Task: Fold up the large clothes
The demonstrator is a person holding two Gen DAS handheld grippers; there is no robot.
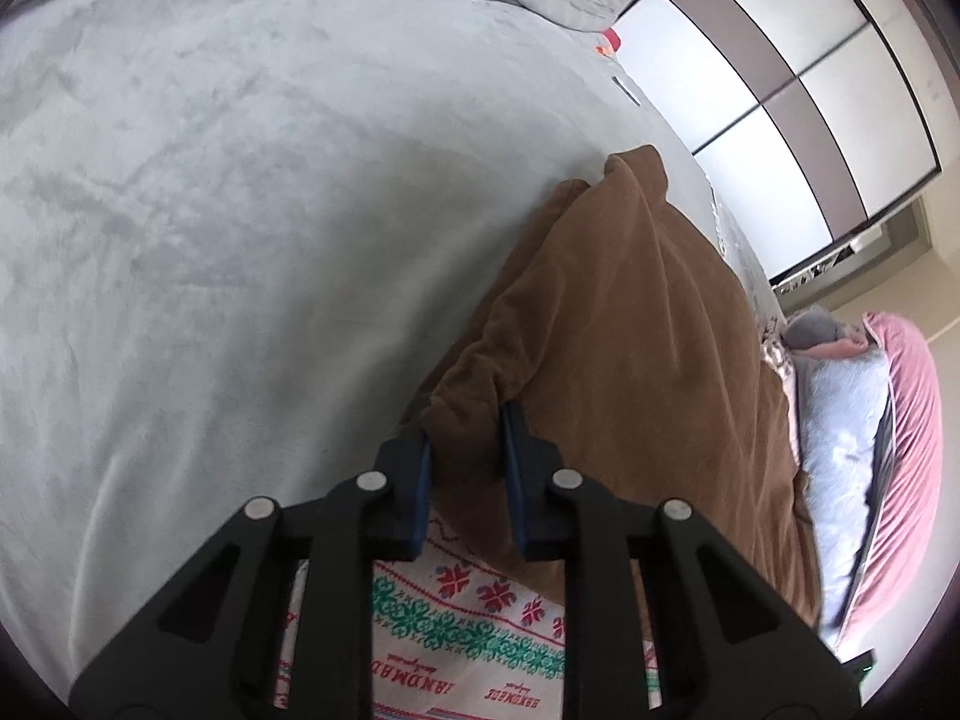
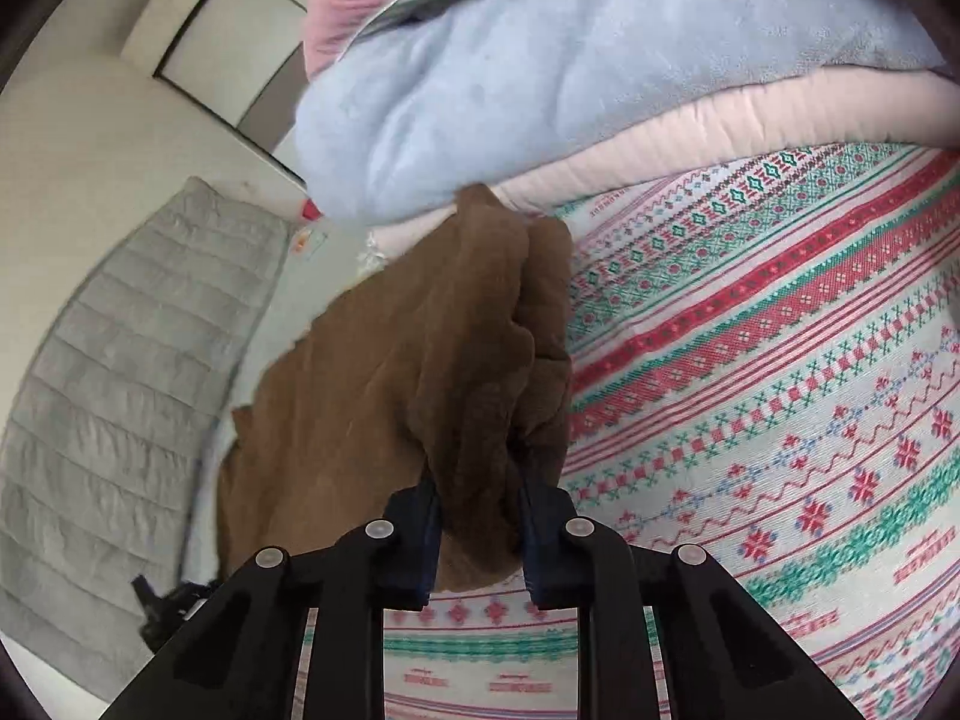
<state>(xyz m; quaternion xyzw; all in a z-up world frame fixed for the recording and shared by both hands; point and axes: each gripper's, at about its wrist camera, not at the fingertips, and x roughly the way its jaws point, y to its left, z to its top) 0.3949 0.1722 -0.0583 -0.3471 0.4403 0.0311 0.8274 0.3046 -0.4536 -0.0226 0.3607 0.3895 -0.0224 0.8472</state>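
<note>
Two grippers, left [image 1: 465, 450], right [image 2: 478, 510], fingers pinching brown garment [image 1: 630, 330] between them.

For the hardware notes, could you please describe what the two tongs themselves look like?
Both look alike: the left tongs and right tongs have matte black angular linkage arms with triangular cut-outs, round silver pivot pins and dark blue pads on the fingertips. No cables, markings or sleeves are visible.

Brown fleece garment [image 1: 624, 324], bunched and creased, on patterned sheet [image 2: 780, 396]
</note>
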